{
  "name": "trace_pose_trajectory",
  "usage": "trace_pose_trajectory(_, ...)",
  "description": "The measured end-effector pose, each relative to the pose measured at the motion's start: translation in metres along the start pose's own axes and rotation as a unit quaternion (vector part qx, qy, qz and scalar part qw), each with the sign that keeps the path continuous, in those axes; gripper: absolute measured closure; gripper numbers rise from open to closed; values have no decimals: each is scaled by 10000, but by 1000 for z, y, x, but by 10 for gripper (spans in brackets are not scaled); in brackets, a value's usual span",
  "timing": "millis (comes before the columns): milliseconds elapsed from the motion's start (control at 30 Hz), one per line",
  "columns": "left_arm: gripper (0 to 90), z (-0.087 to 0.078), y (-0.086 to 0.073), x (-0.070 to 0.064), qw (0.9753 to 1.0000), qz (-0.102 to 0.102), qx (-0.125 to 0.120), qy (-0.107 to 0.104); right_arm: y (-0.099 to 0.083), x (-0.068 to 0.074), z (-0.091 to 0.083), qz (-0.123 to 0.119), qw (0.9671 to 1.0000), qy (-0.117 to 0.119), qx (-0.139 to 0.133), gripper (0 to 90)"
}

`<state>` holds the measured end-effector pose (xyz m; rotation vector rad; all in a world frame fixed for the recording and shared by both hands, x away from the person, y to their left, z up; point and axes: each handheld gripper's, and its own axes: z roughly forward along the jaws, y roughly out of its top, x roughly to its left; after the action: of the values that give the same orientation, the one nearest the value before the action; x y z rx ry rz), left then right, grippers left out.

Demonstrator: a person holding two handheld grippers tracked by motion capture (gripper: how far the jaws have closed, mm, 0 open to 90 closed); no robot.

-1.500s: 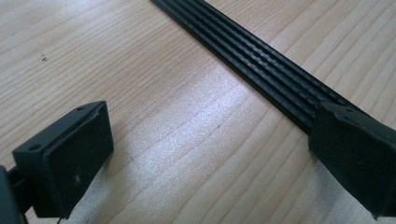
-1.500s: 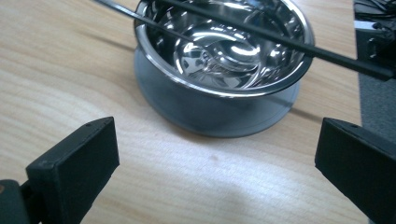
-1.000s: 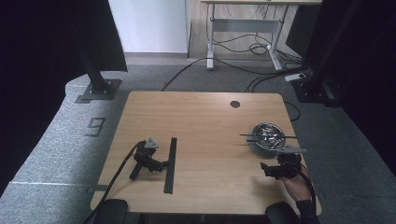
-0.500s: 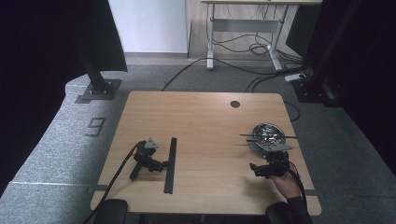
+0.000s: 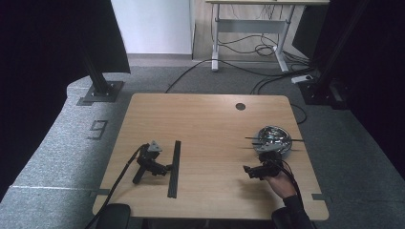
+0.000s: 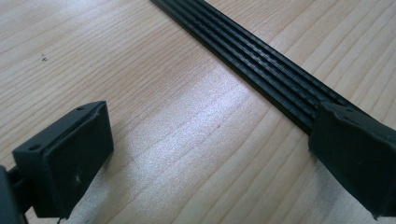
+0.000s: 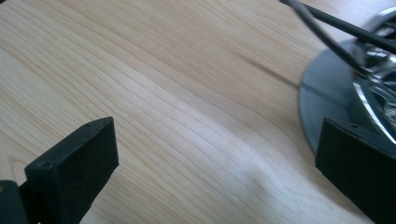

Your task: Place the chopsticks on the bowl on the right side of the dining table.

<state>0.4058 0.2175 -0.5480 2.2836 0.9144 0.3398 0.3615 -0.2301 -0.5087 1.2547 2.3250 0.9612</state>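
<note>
Steel bowl: shiny, standing on the wooden counter just beyond the right gripper; thin black sticks lie across its rim and poke out both sides.
Right gripper: held in the person's hand, fingers wide apart with nothing between them; in the right gripper view the bowl's edge sits just ahead of the far finger, bare wood ahead of the near one.
Left gripper: resting on the counter, no hand on it, fingers spread wide and empty.
Black ribbed strip: flat on the counter, just beside the left fingers, running away past the right-hand one.
Step in hand: likely the right gripper reaching for one stick in the bowl.
Doing it well: line the fingers across a single stick where it overhangs the rim, keep clear of the bowl wall, then close gently so the other sticks and the bowl stay put.
</note>
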Motion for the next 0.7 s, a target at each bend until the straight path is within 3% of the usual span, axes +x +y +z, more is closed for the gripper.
trace_pose_trajectory(700,0,0,0,0,10000,-4,-4,0,33,24,32,-255,9992,275,103,0)
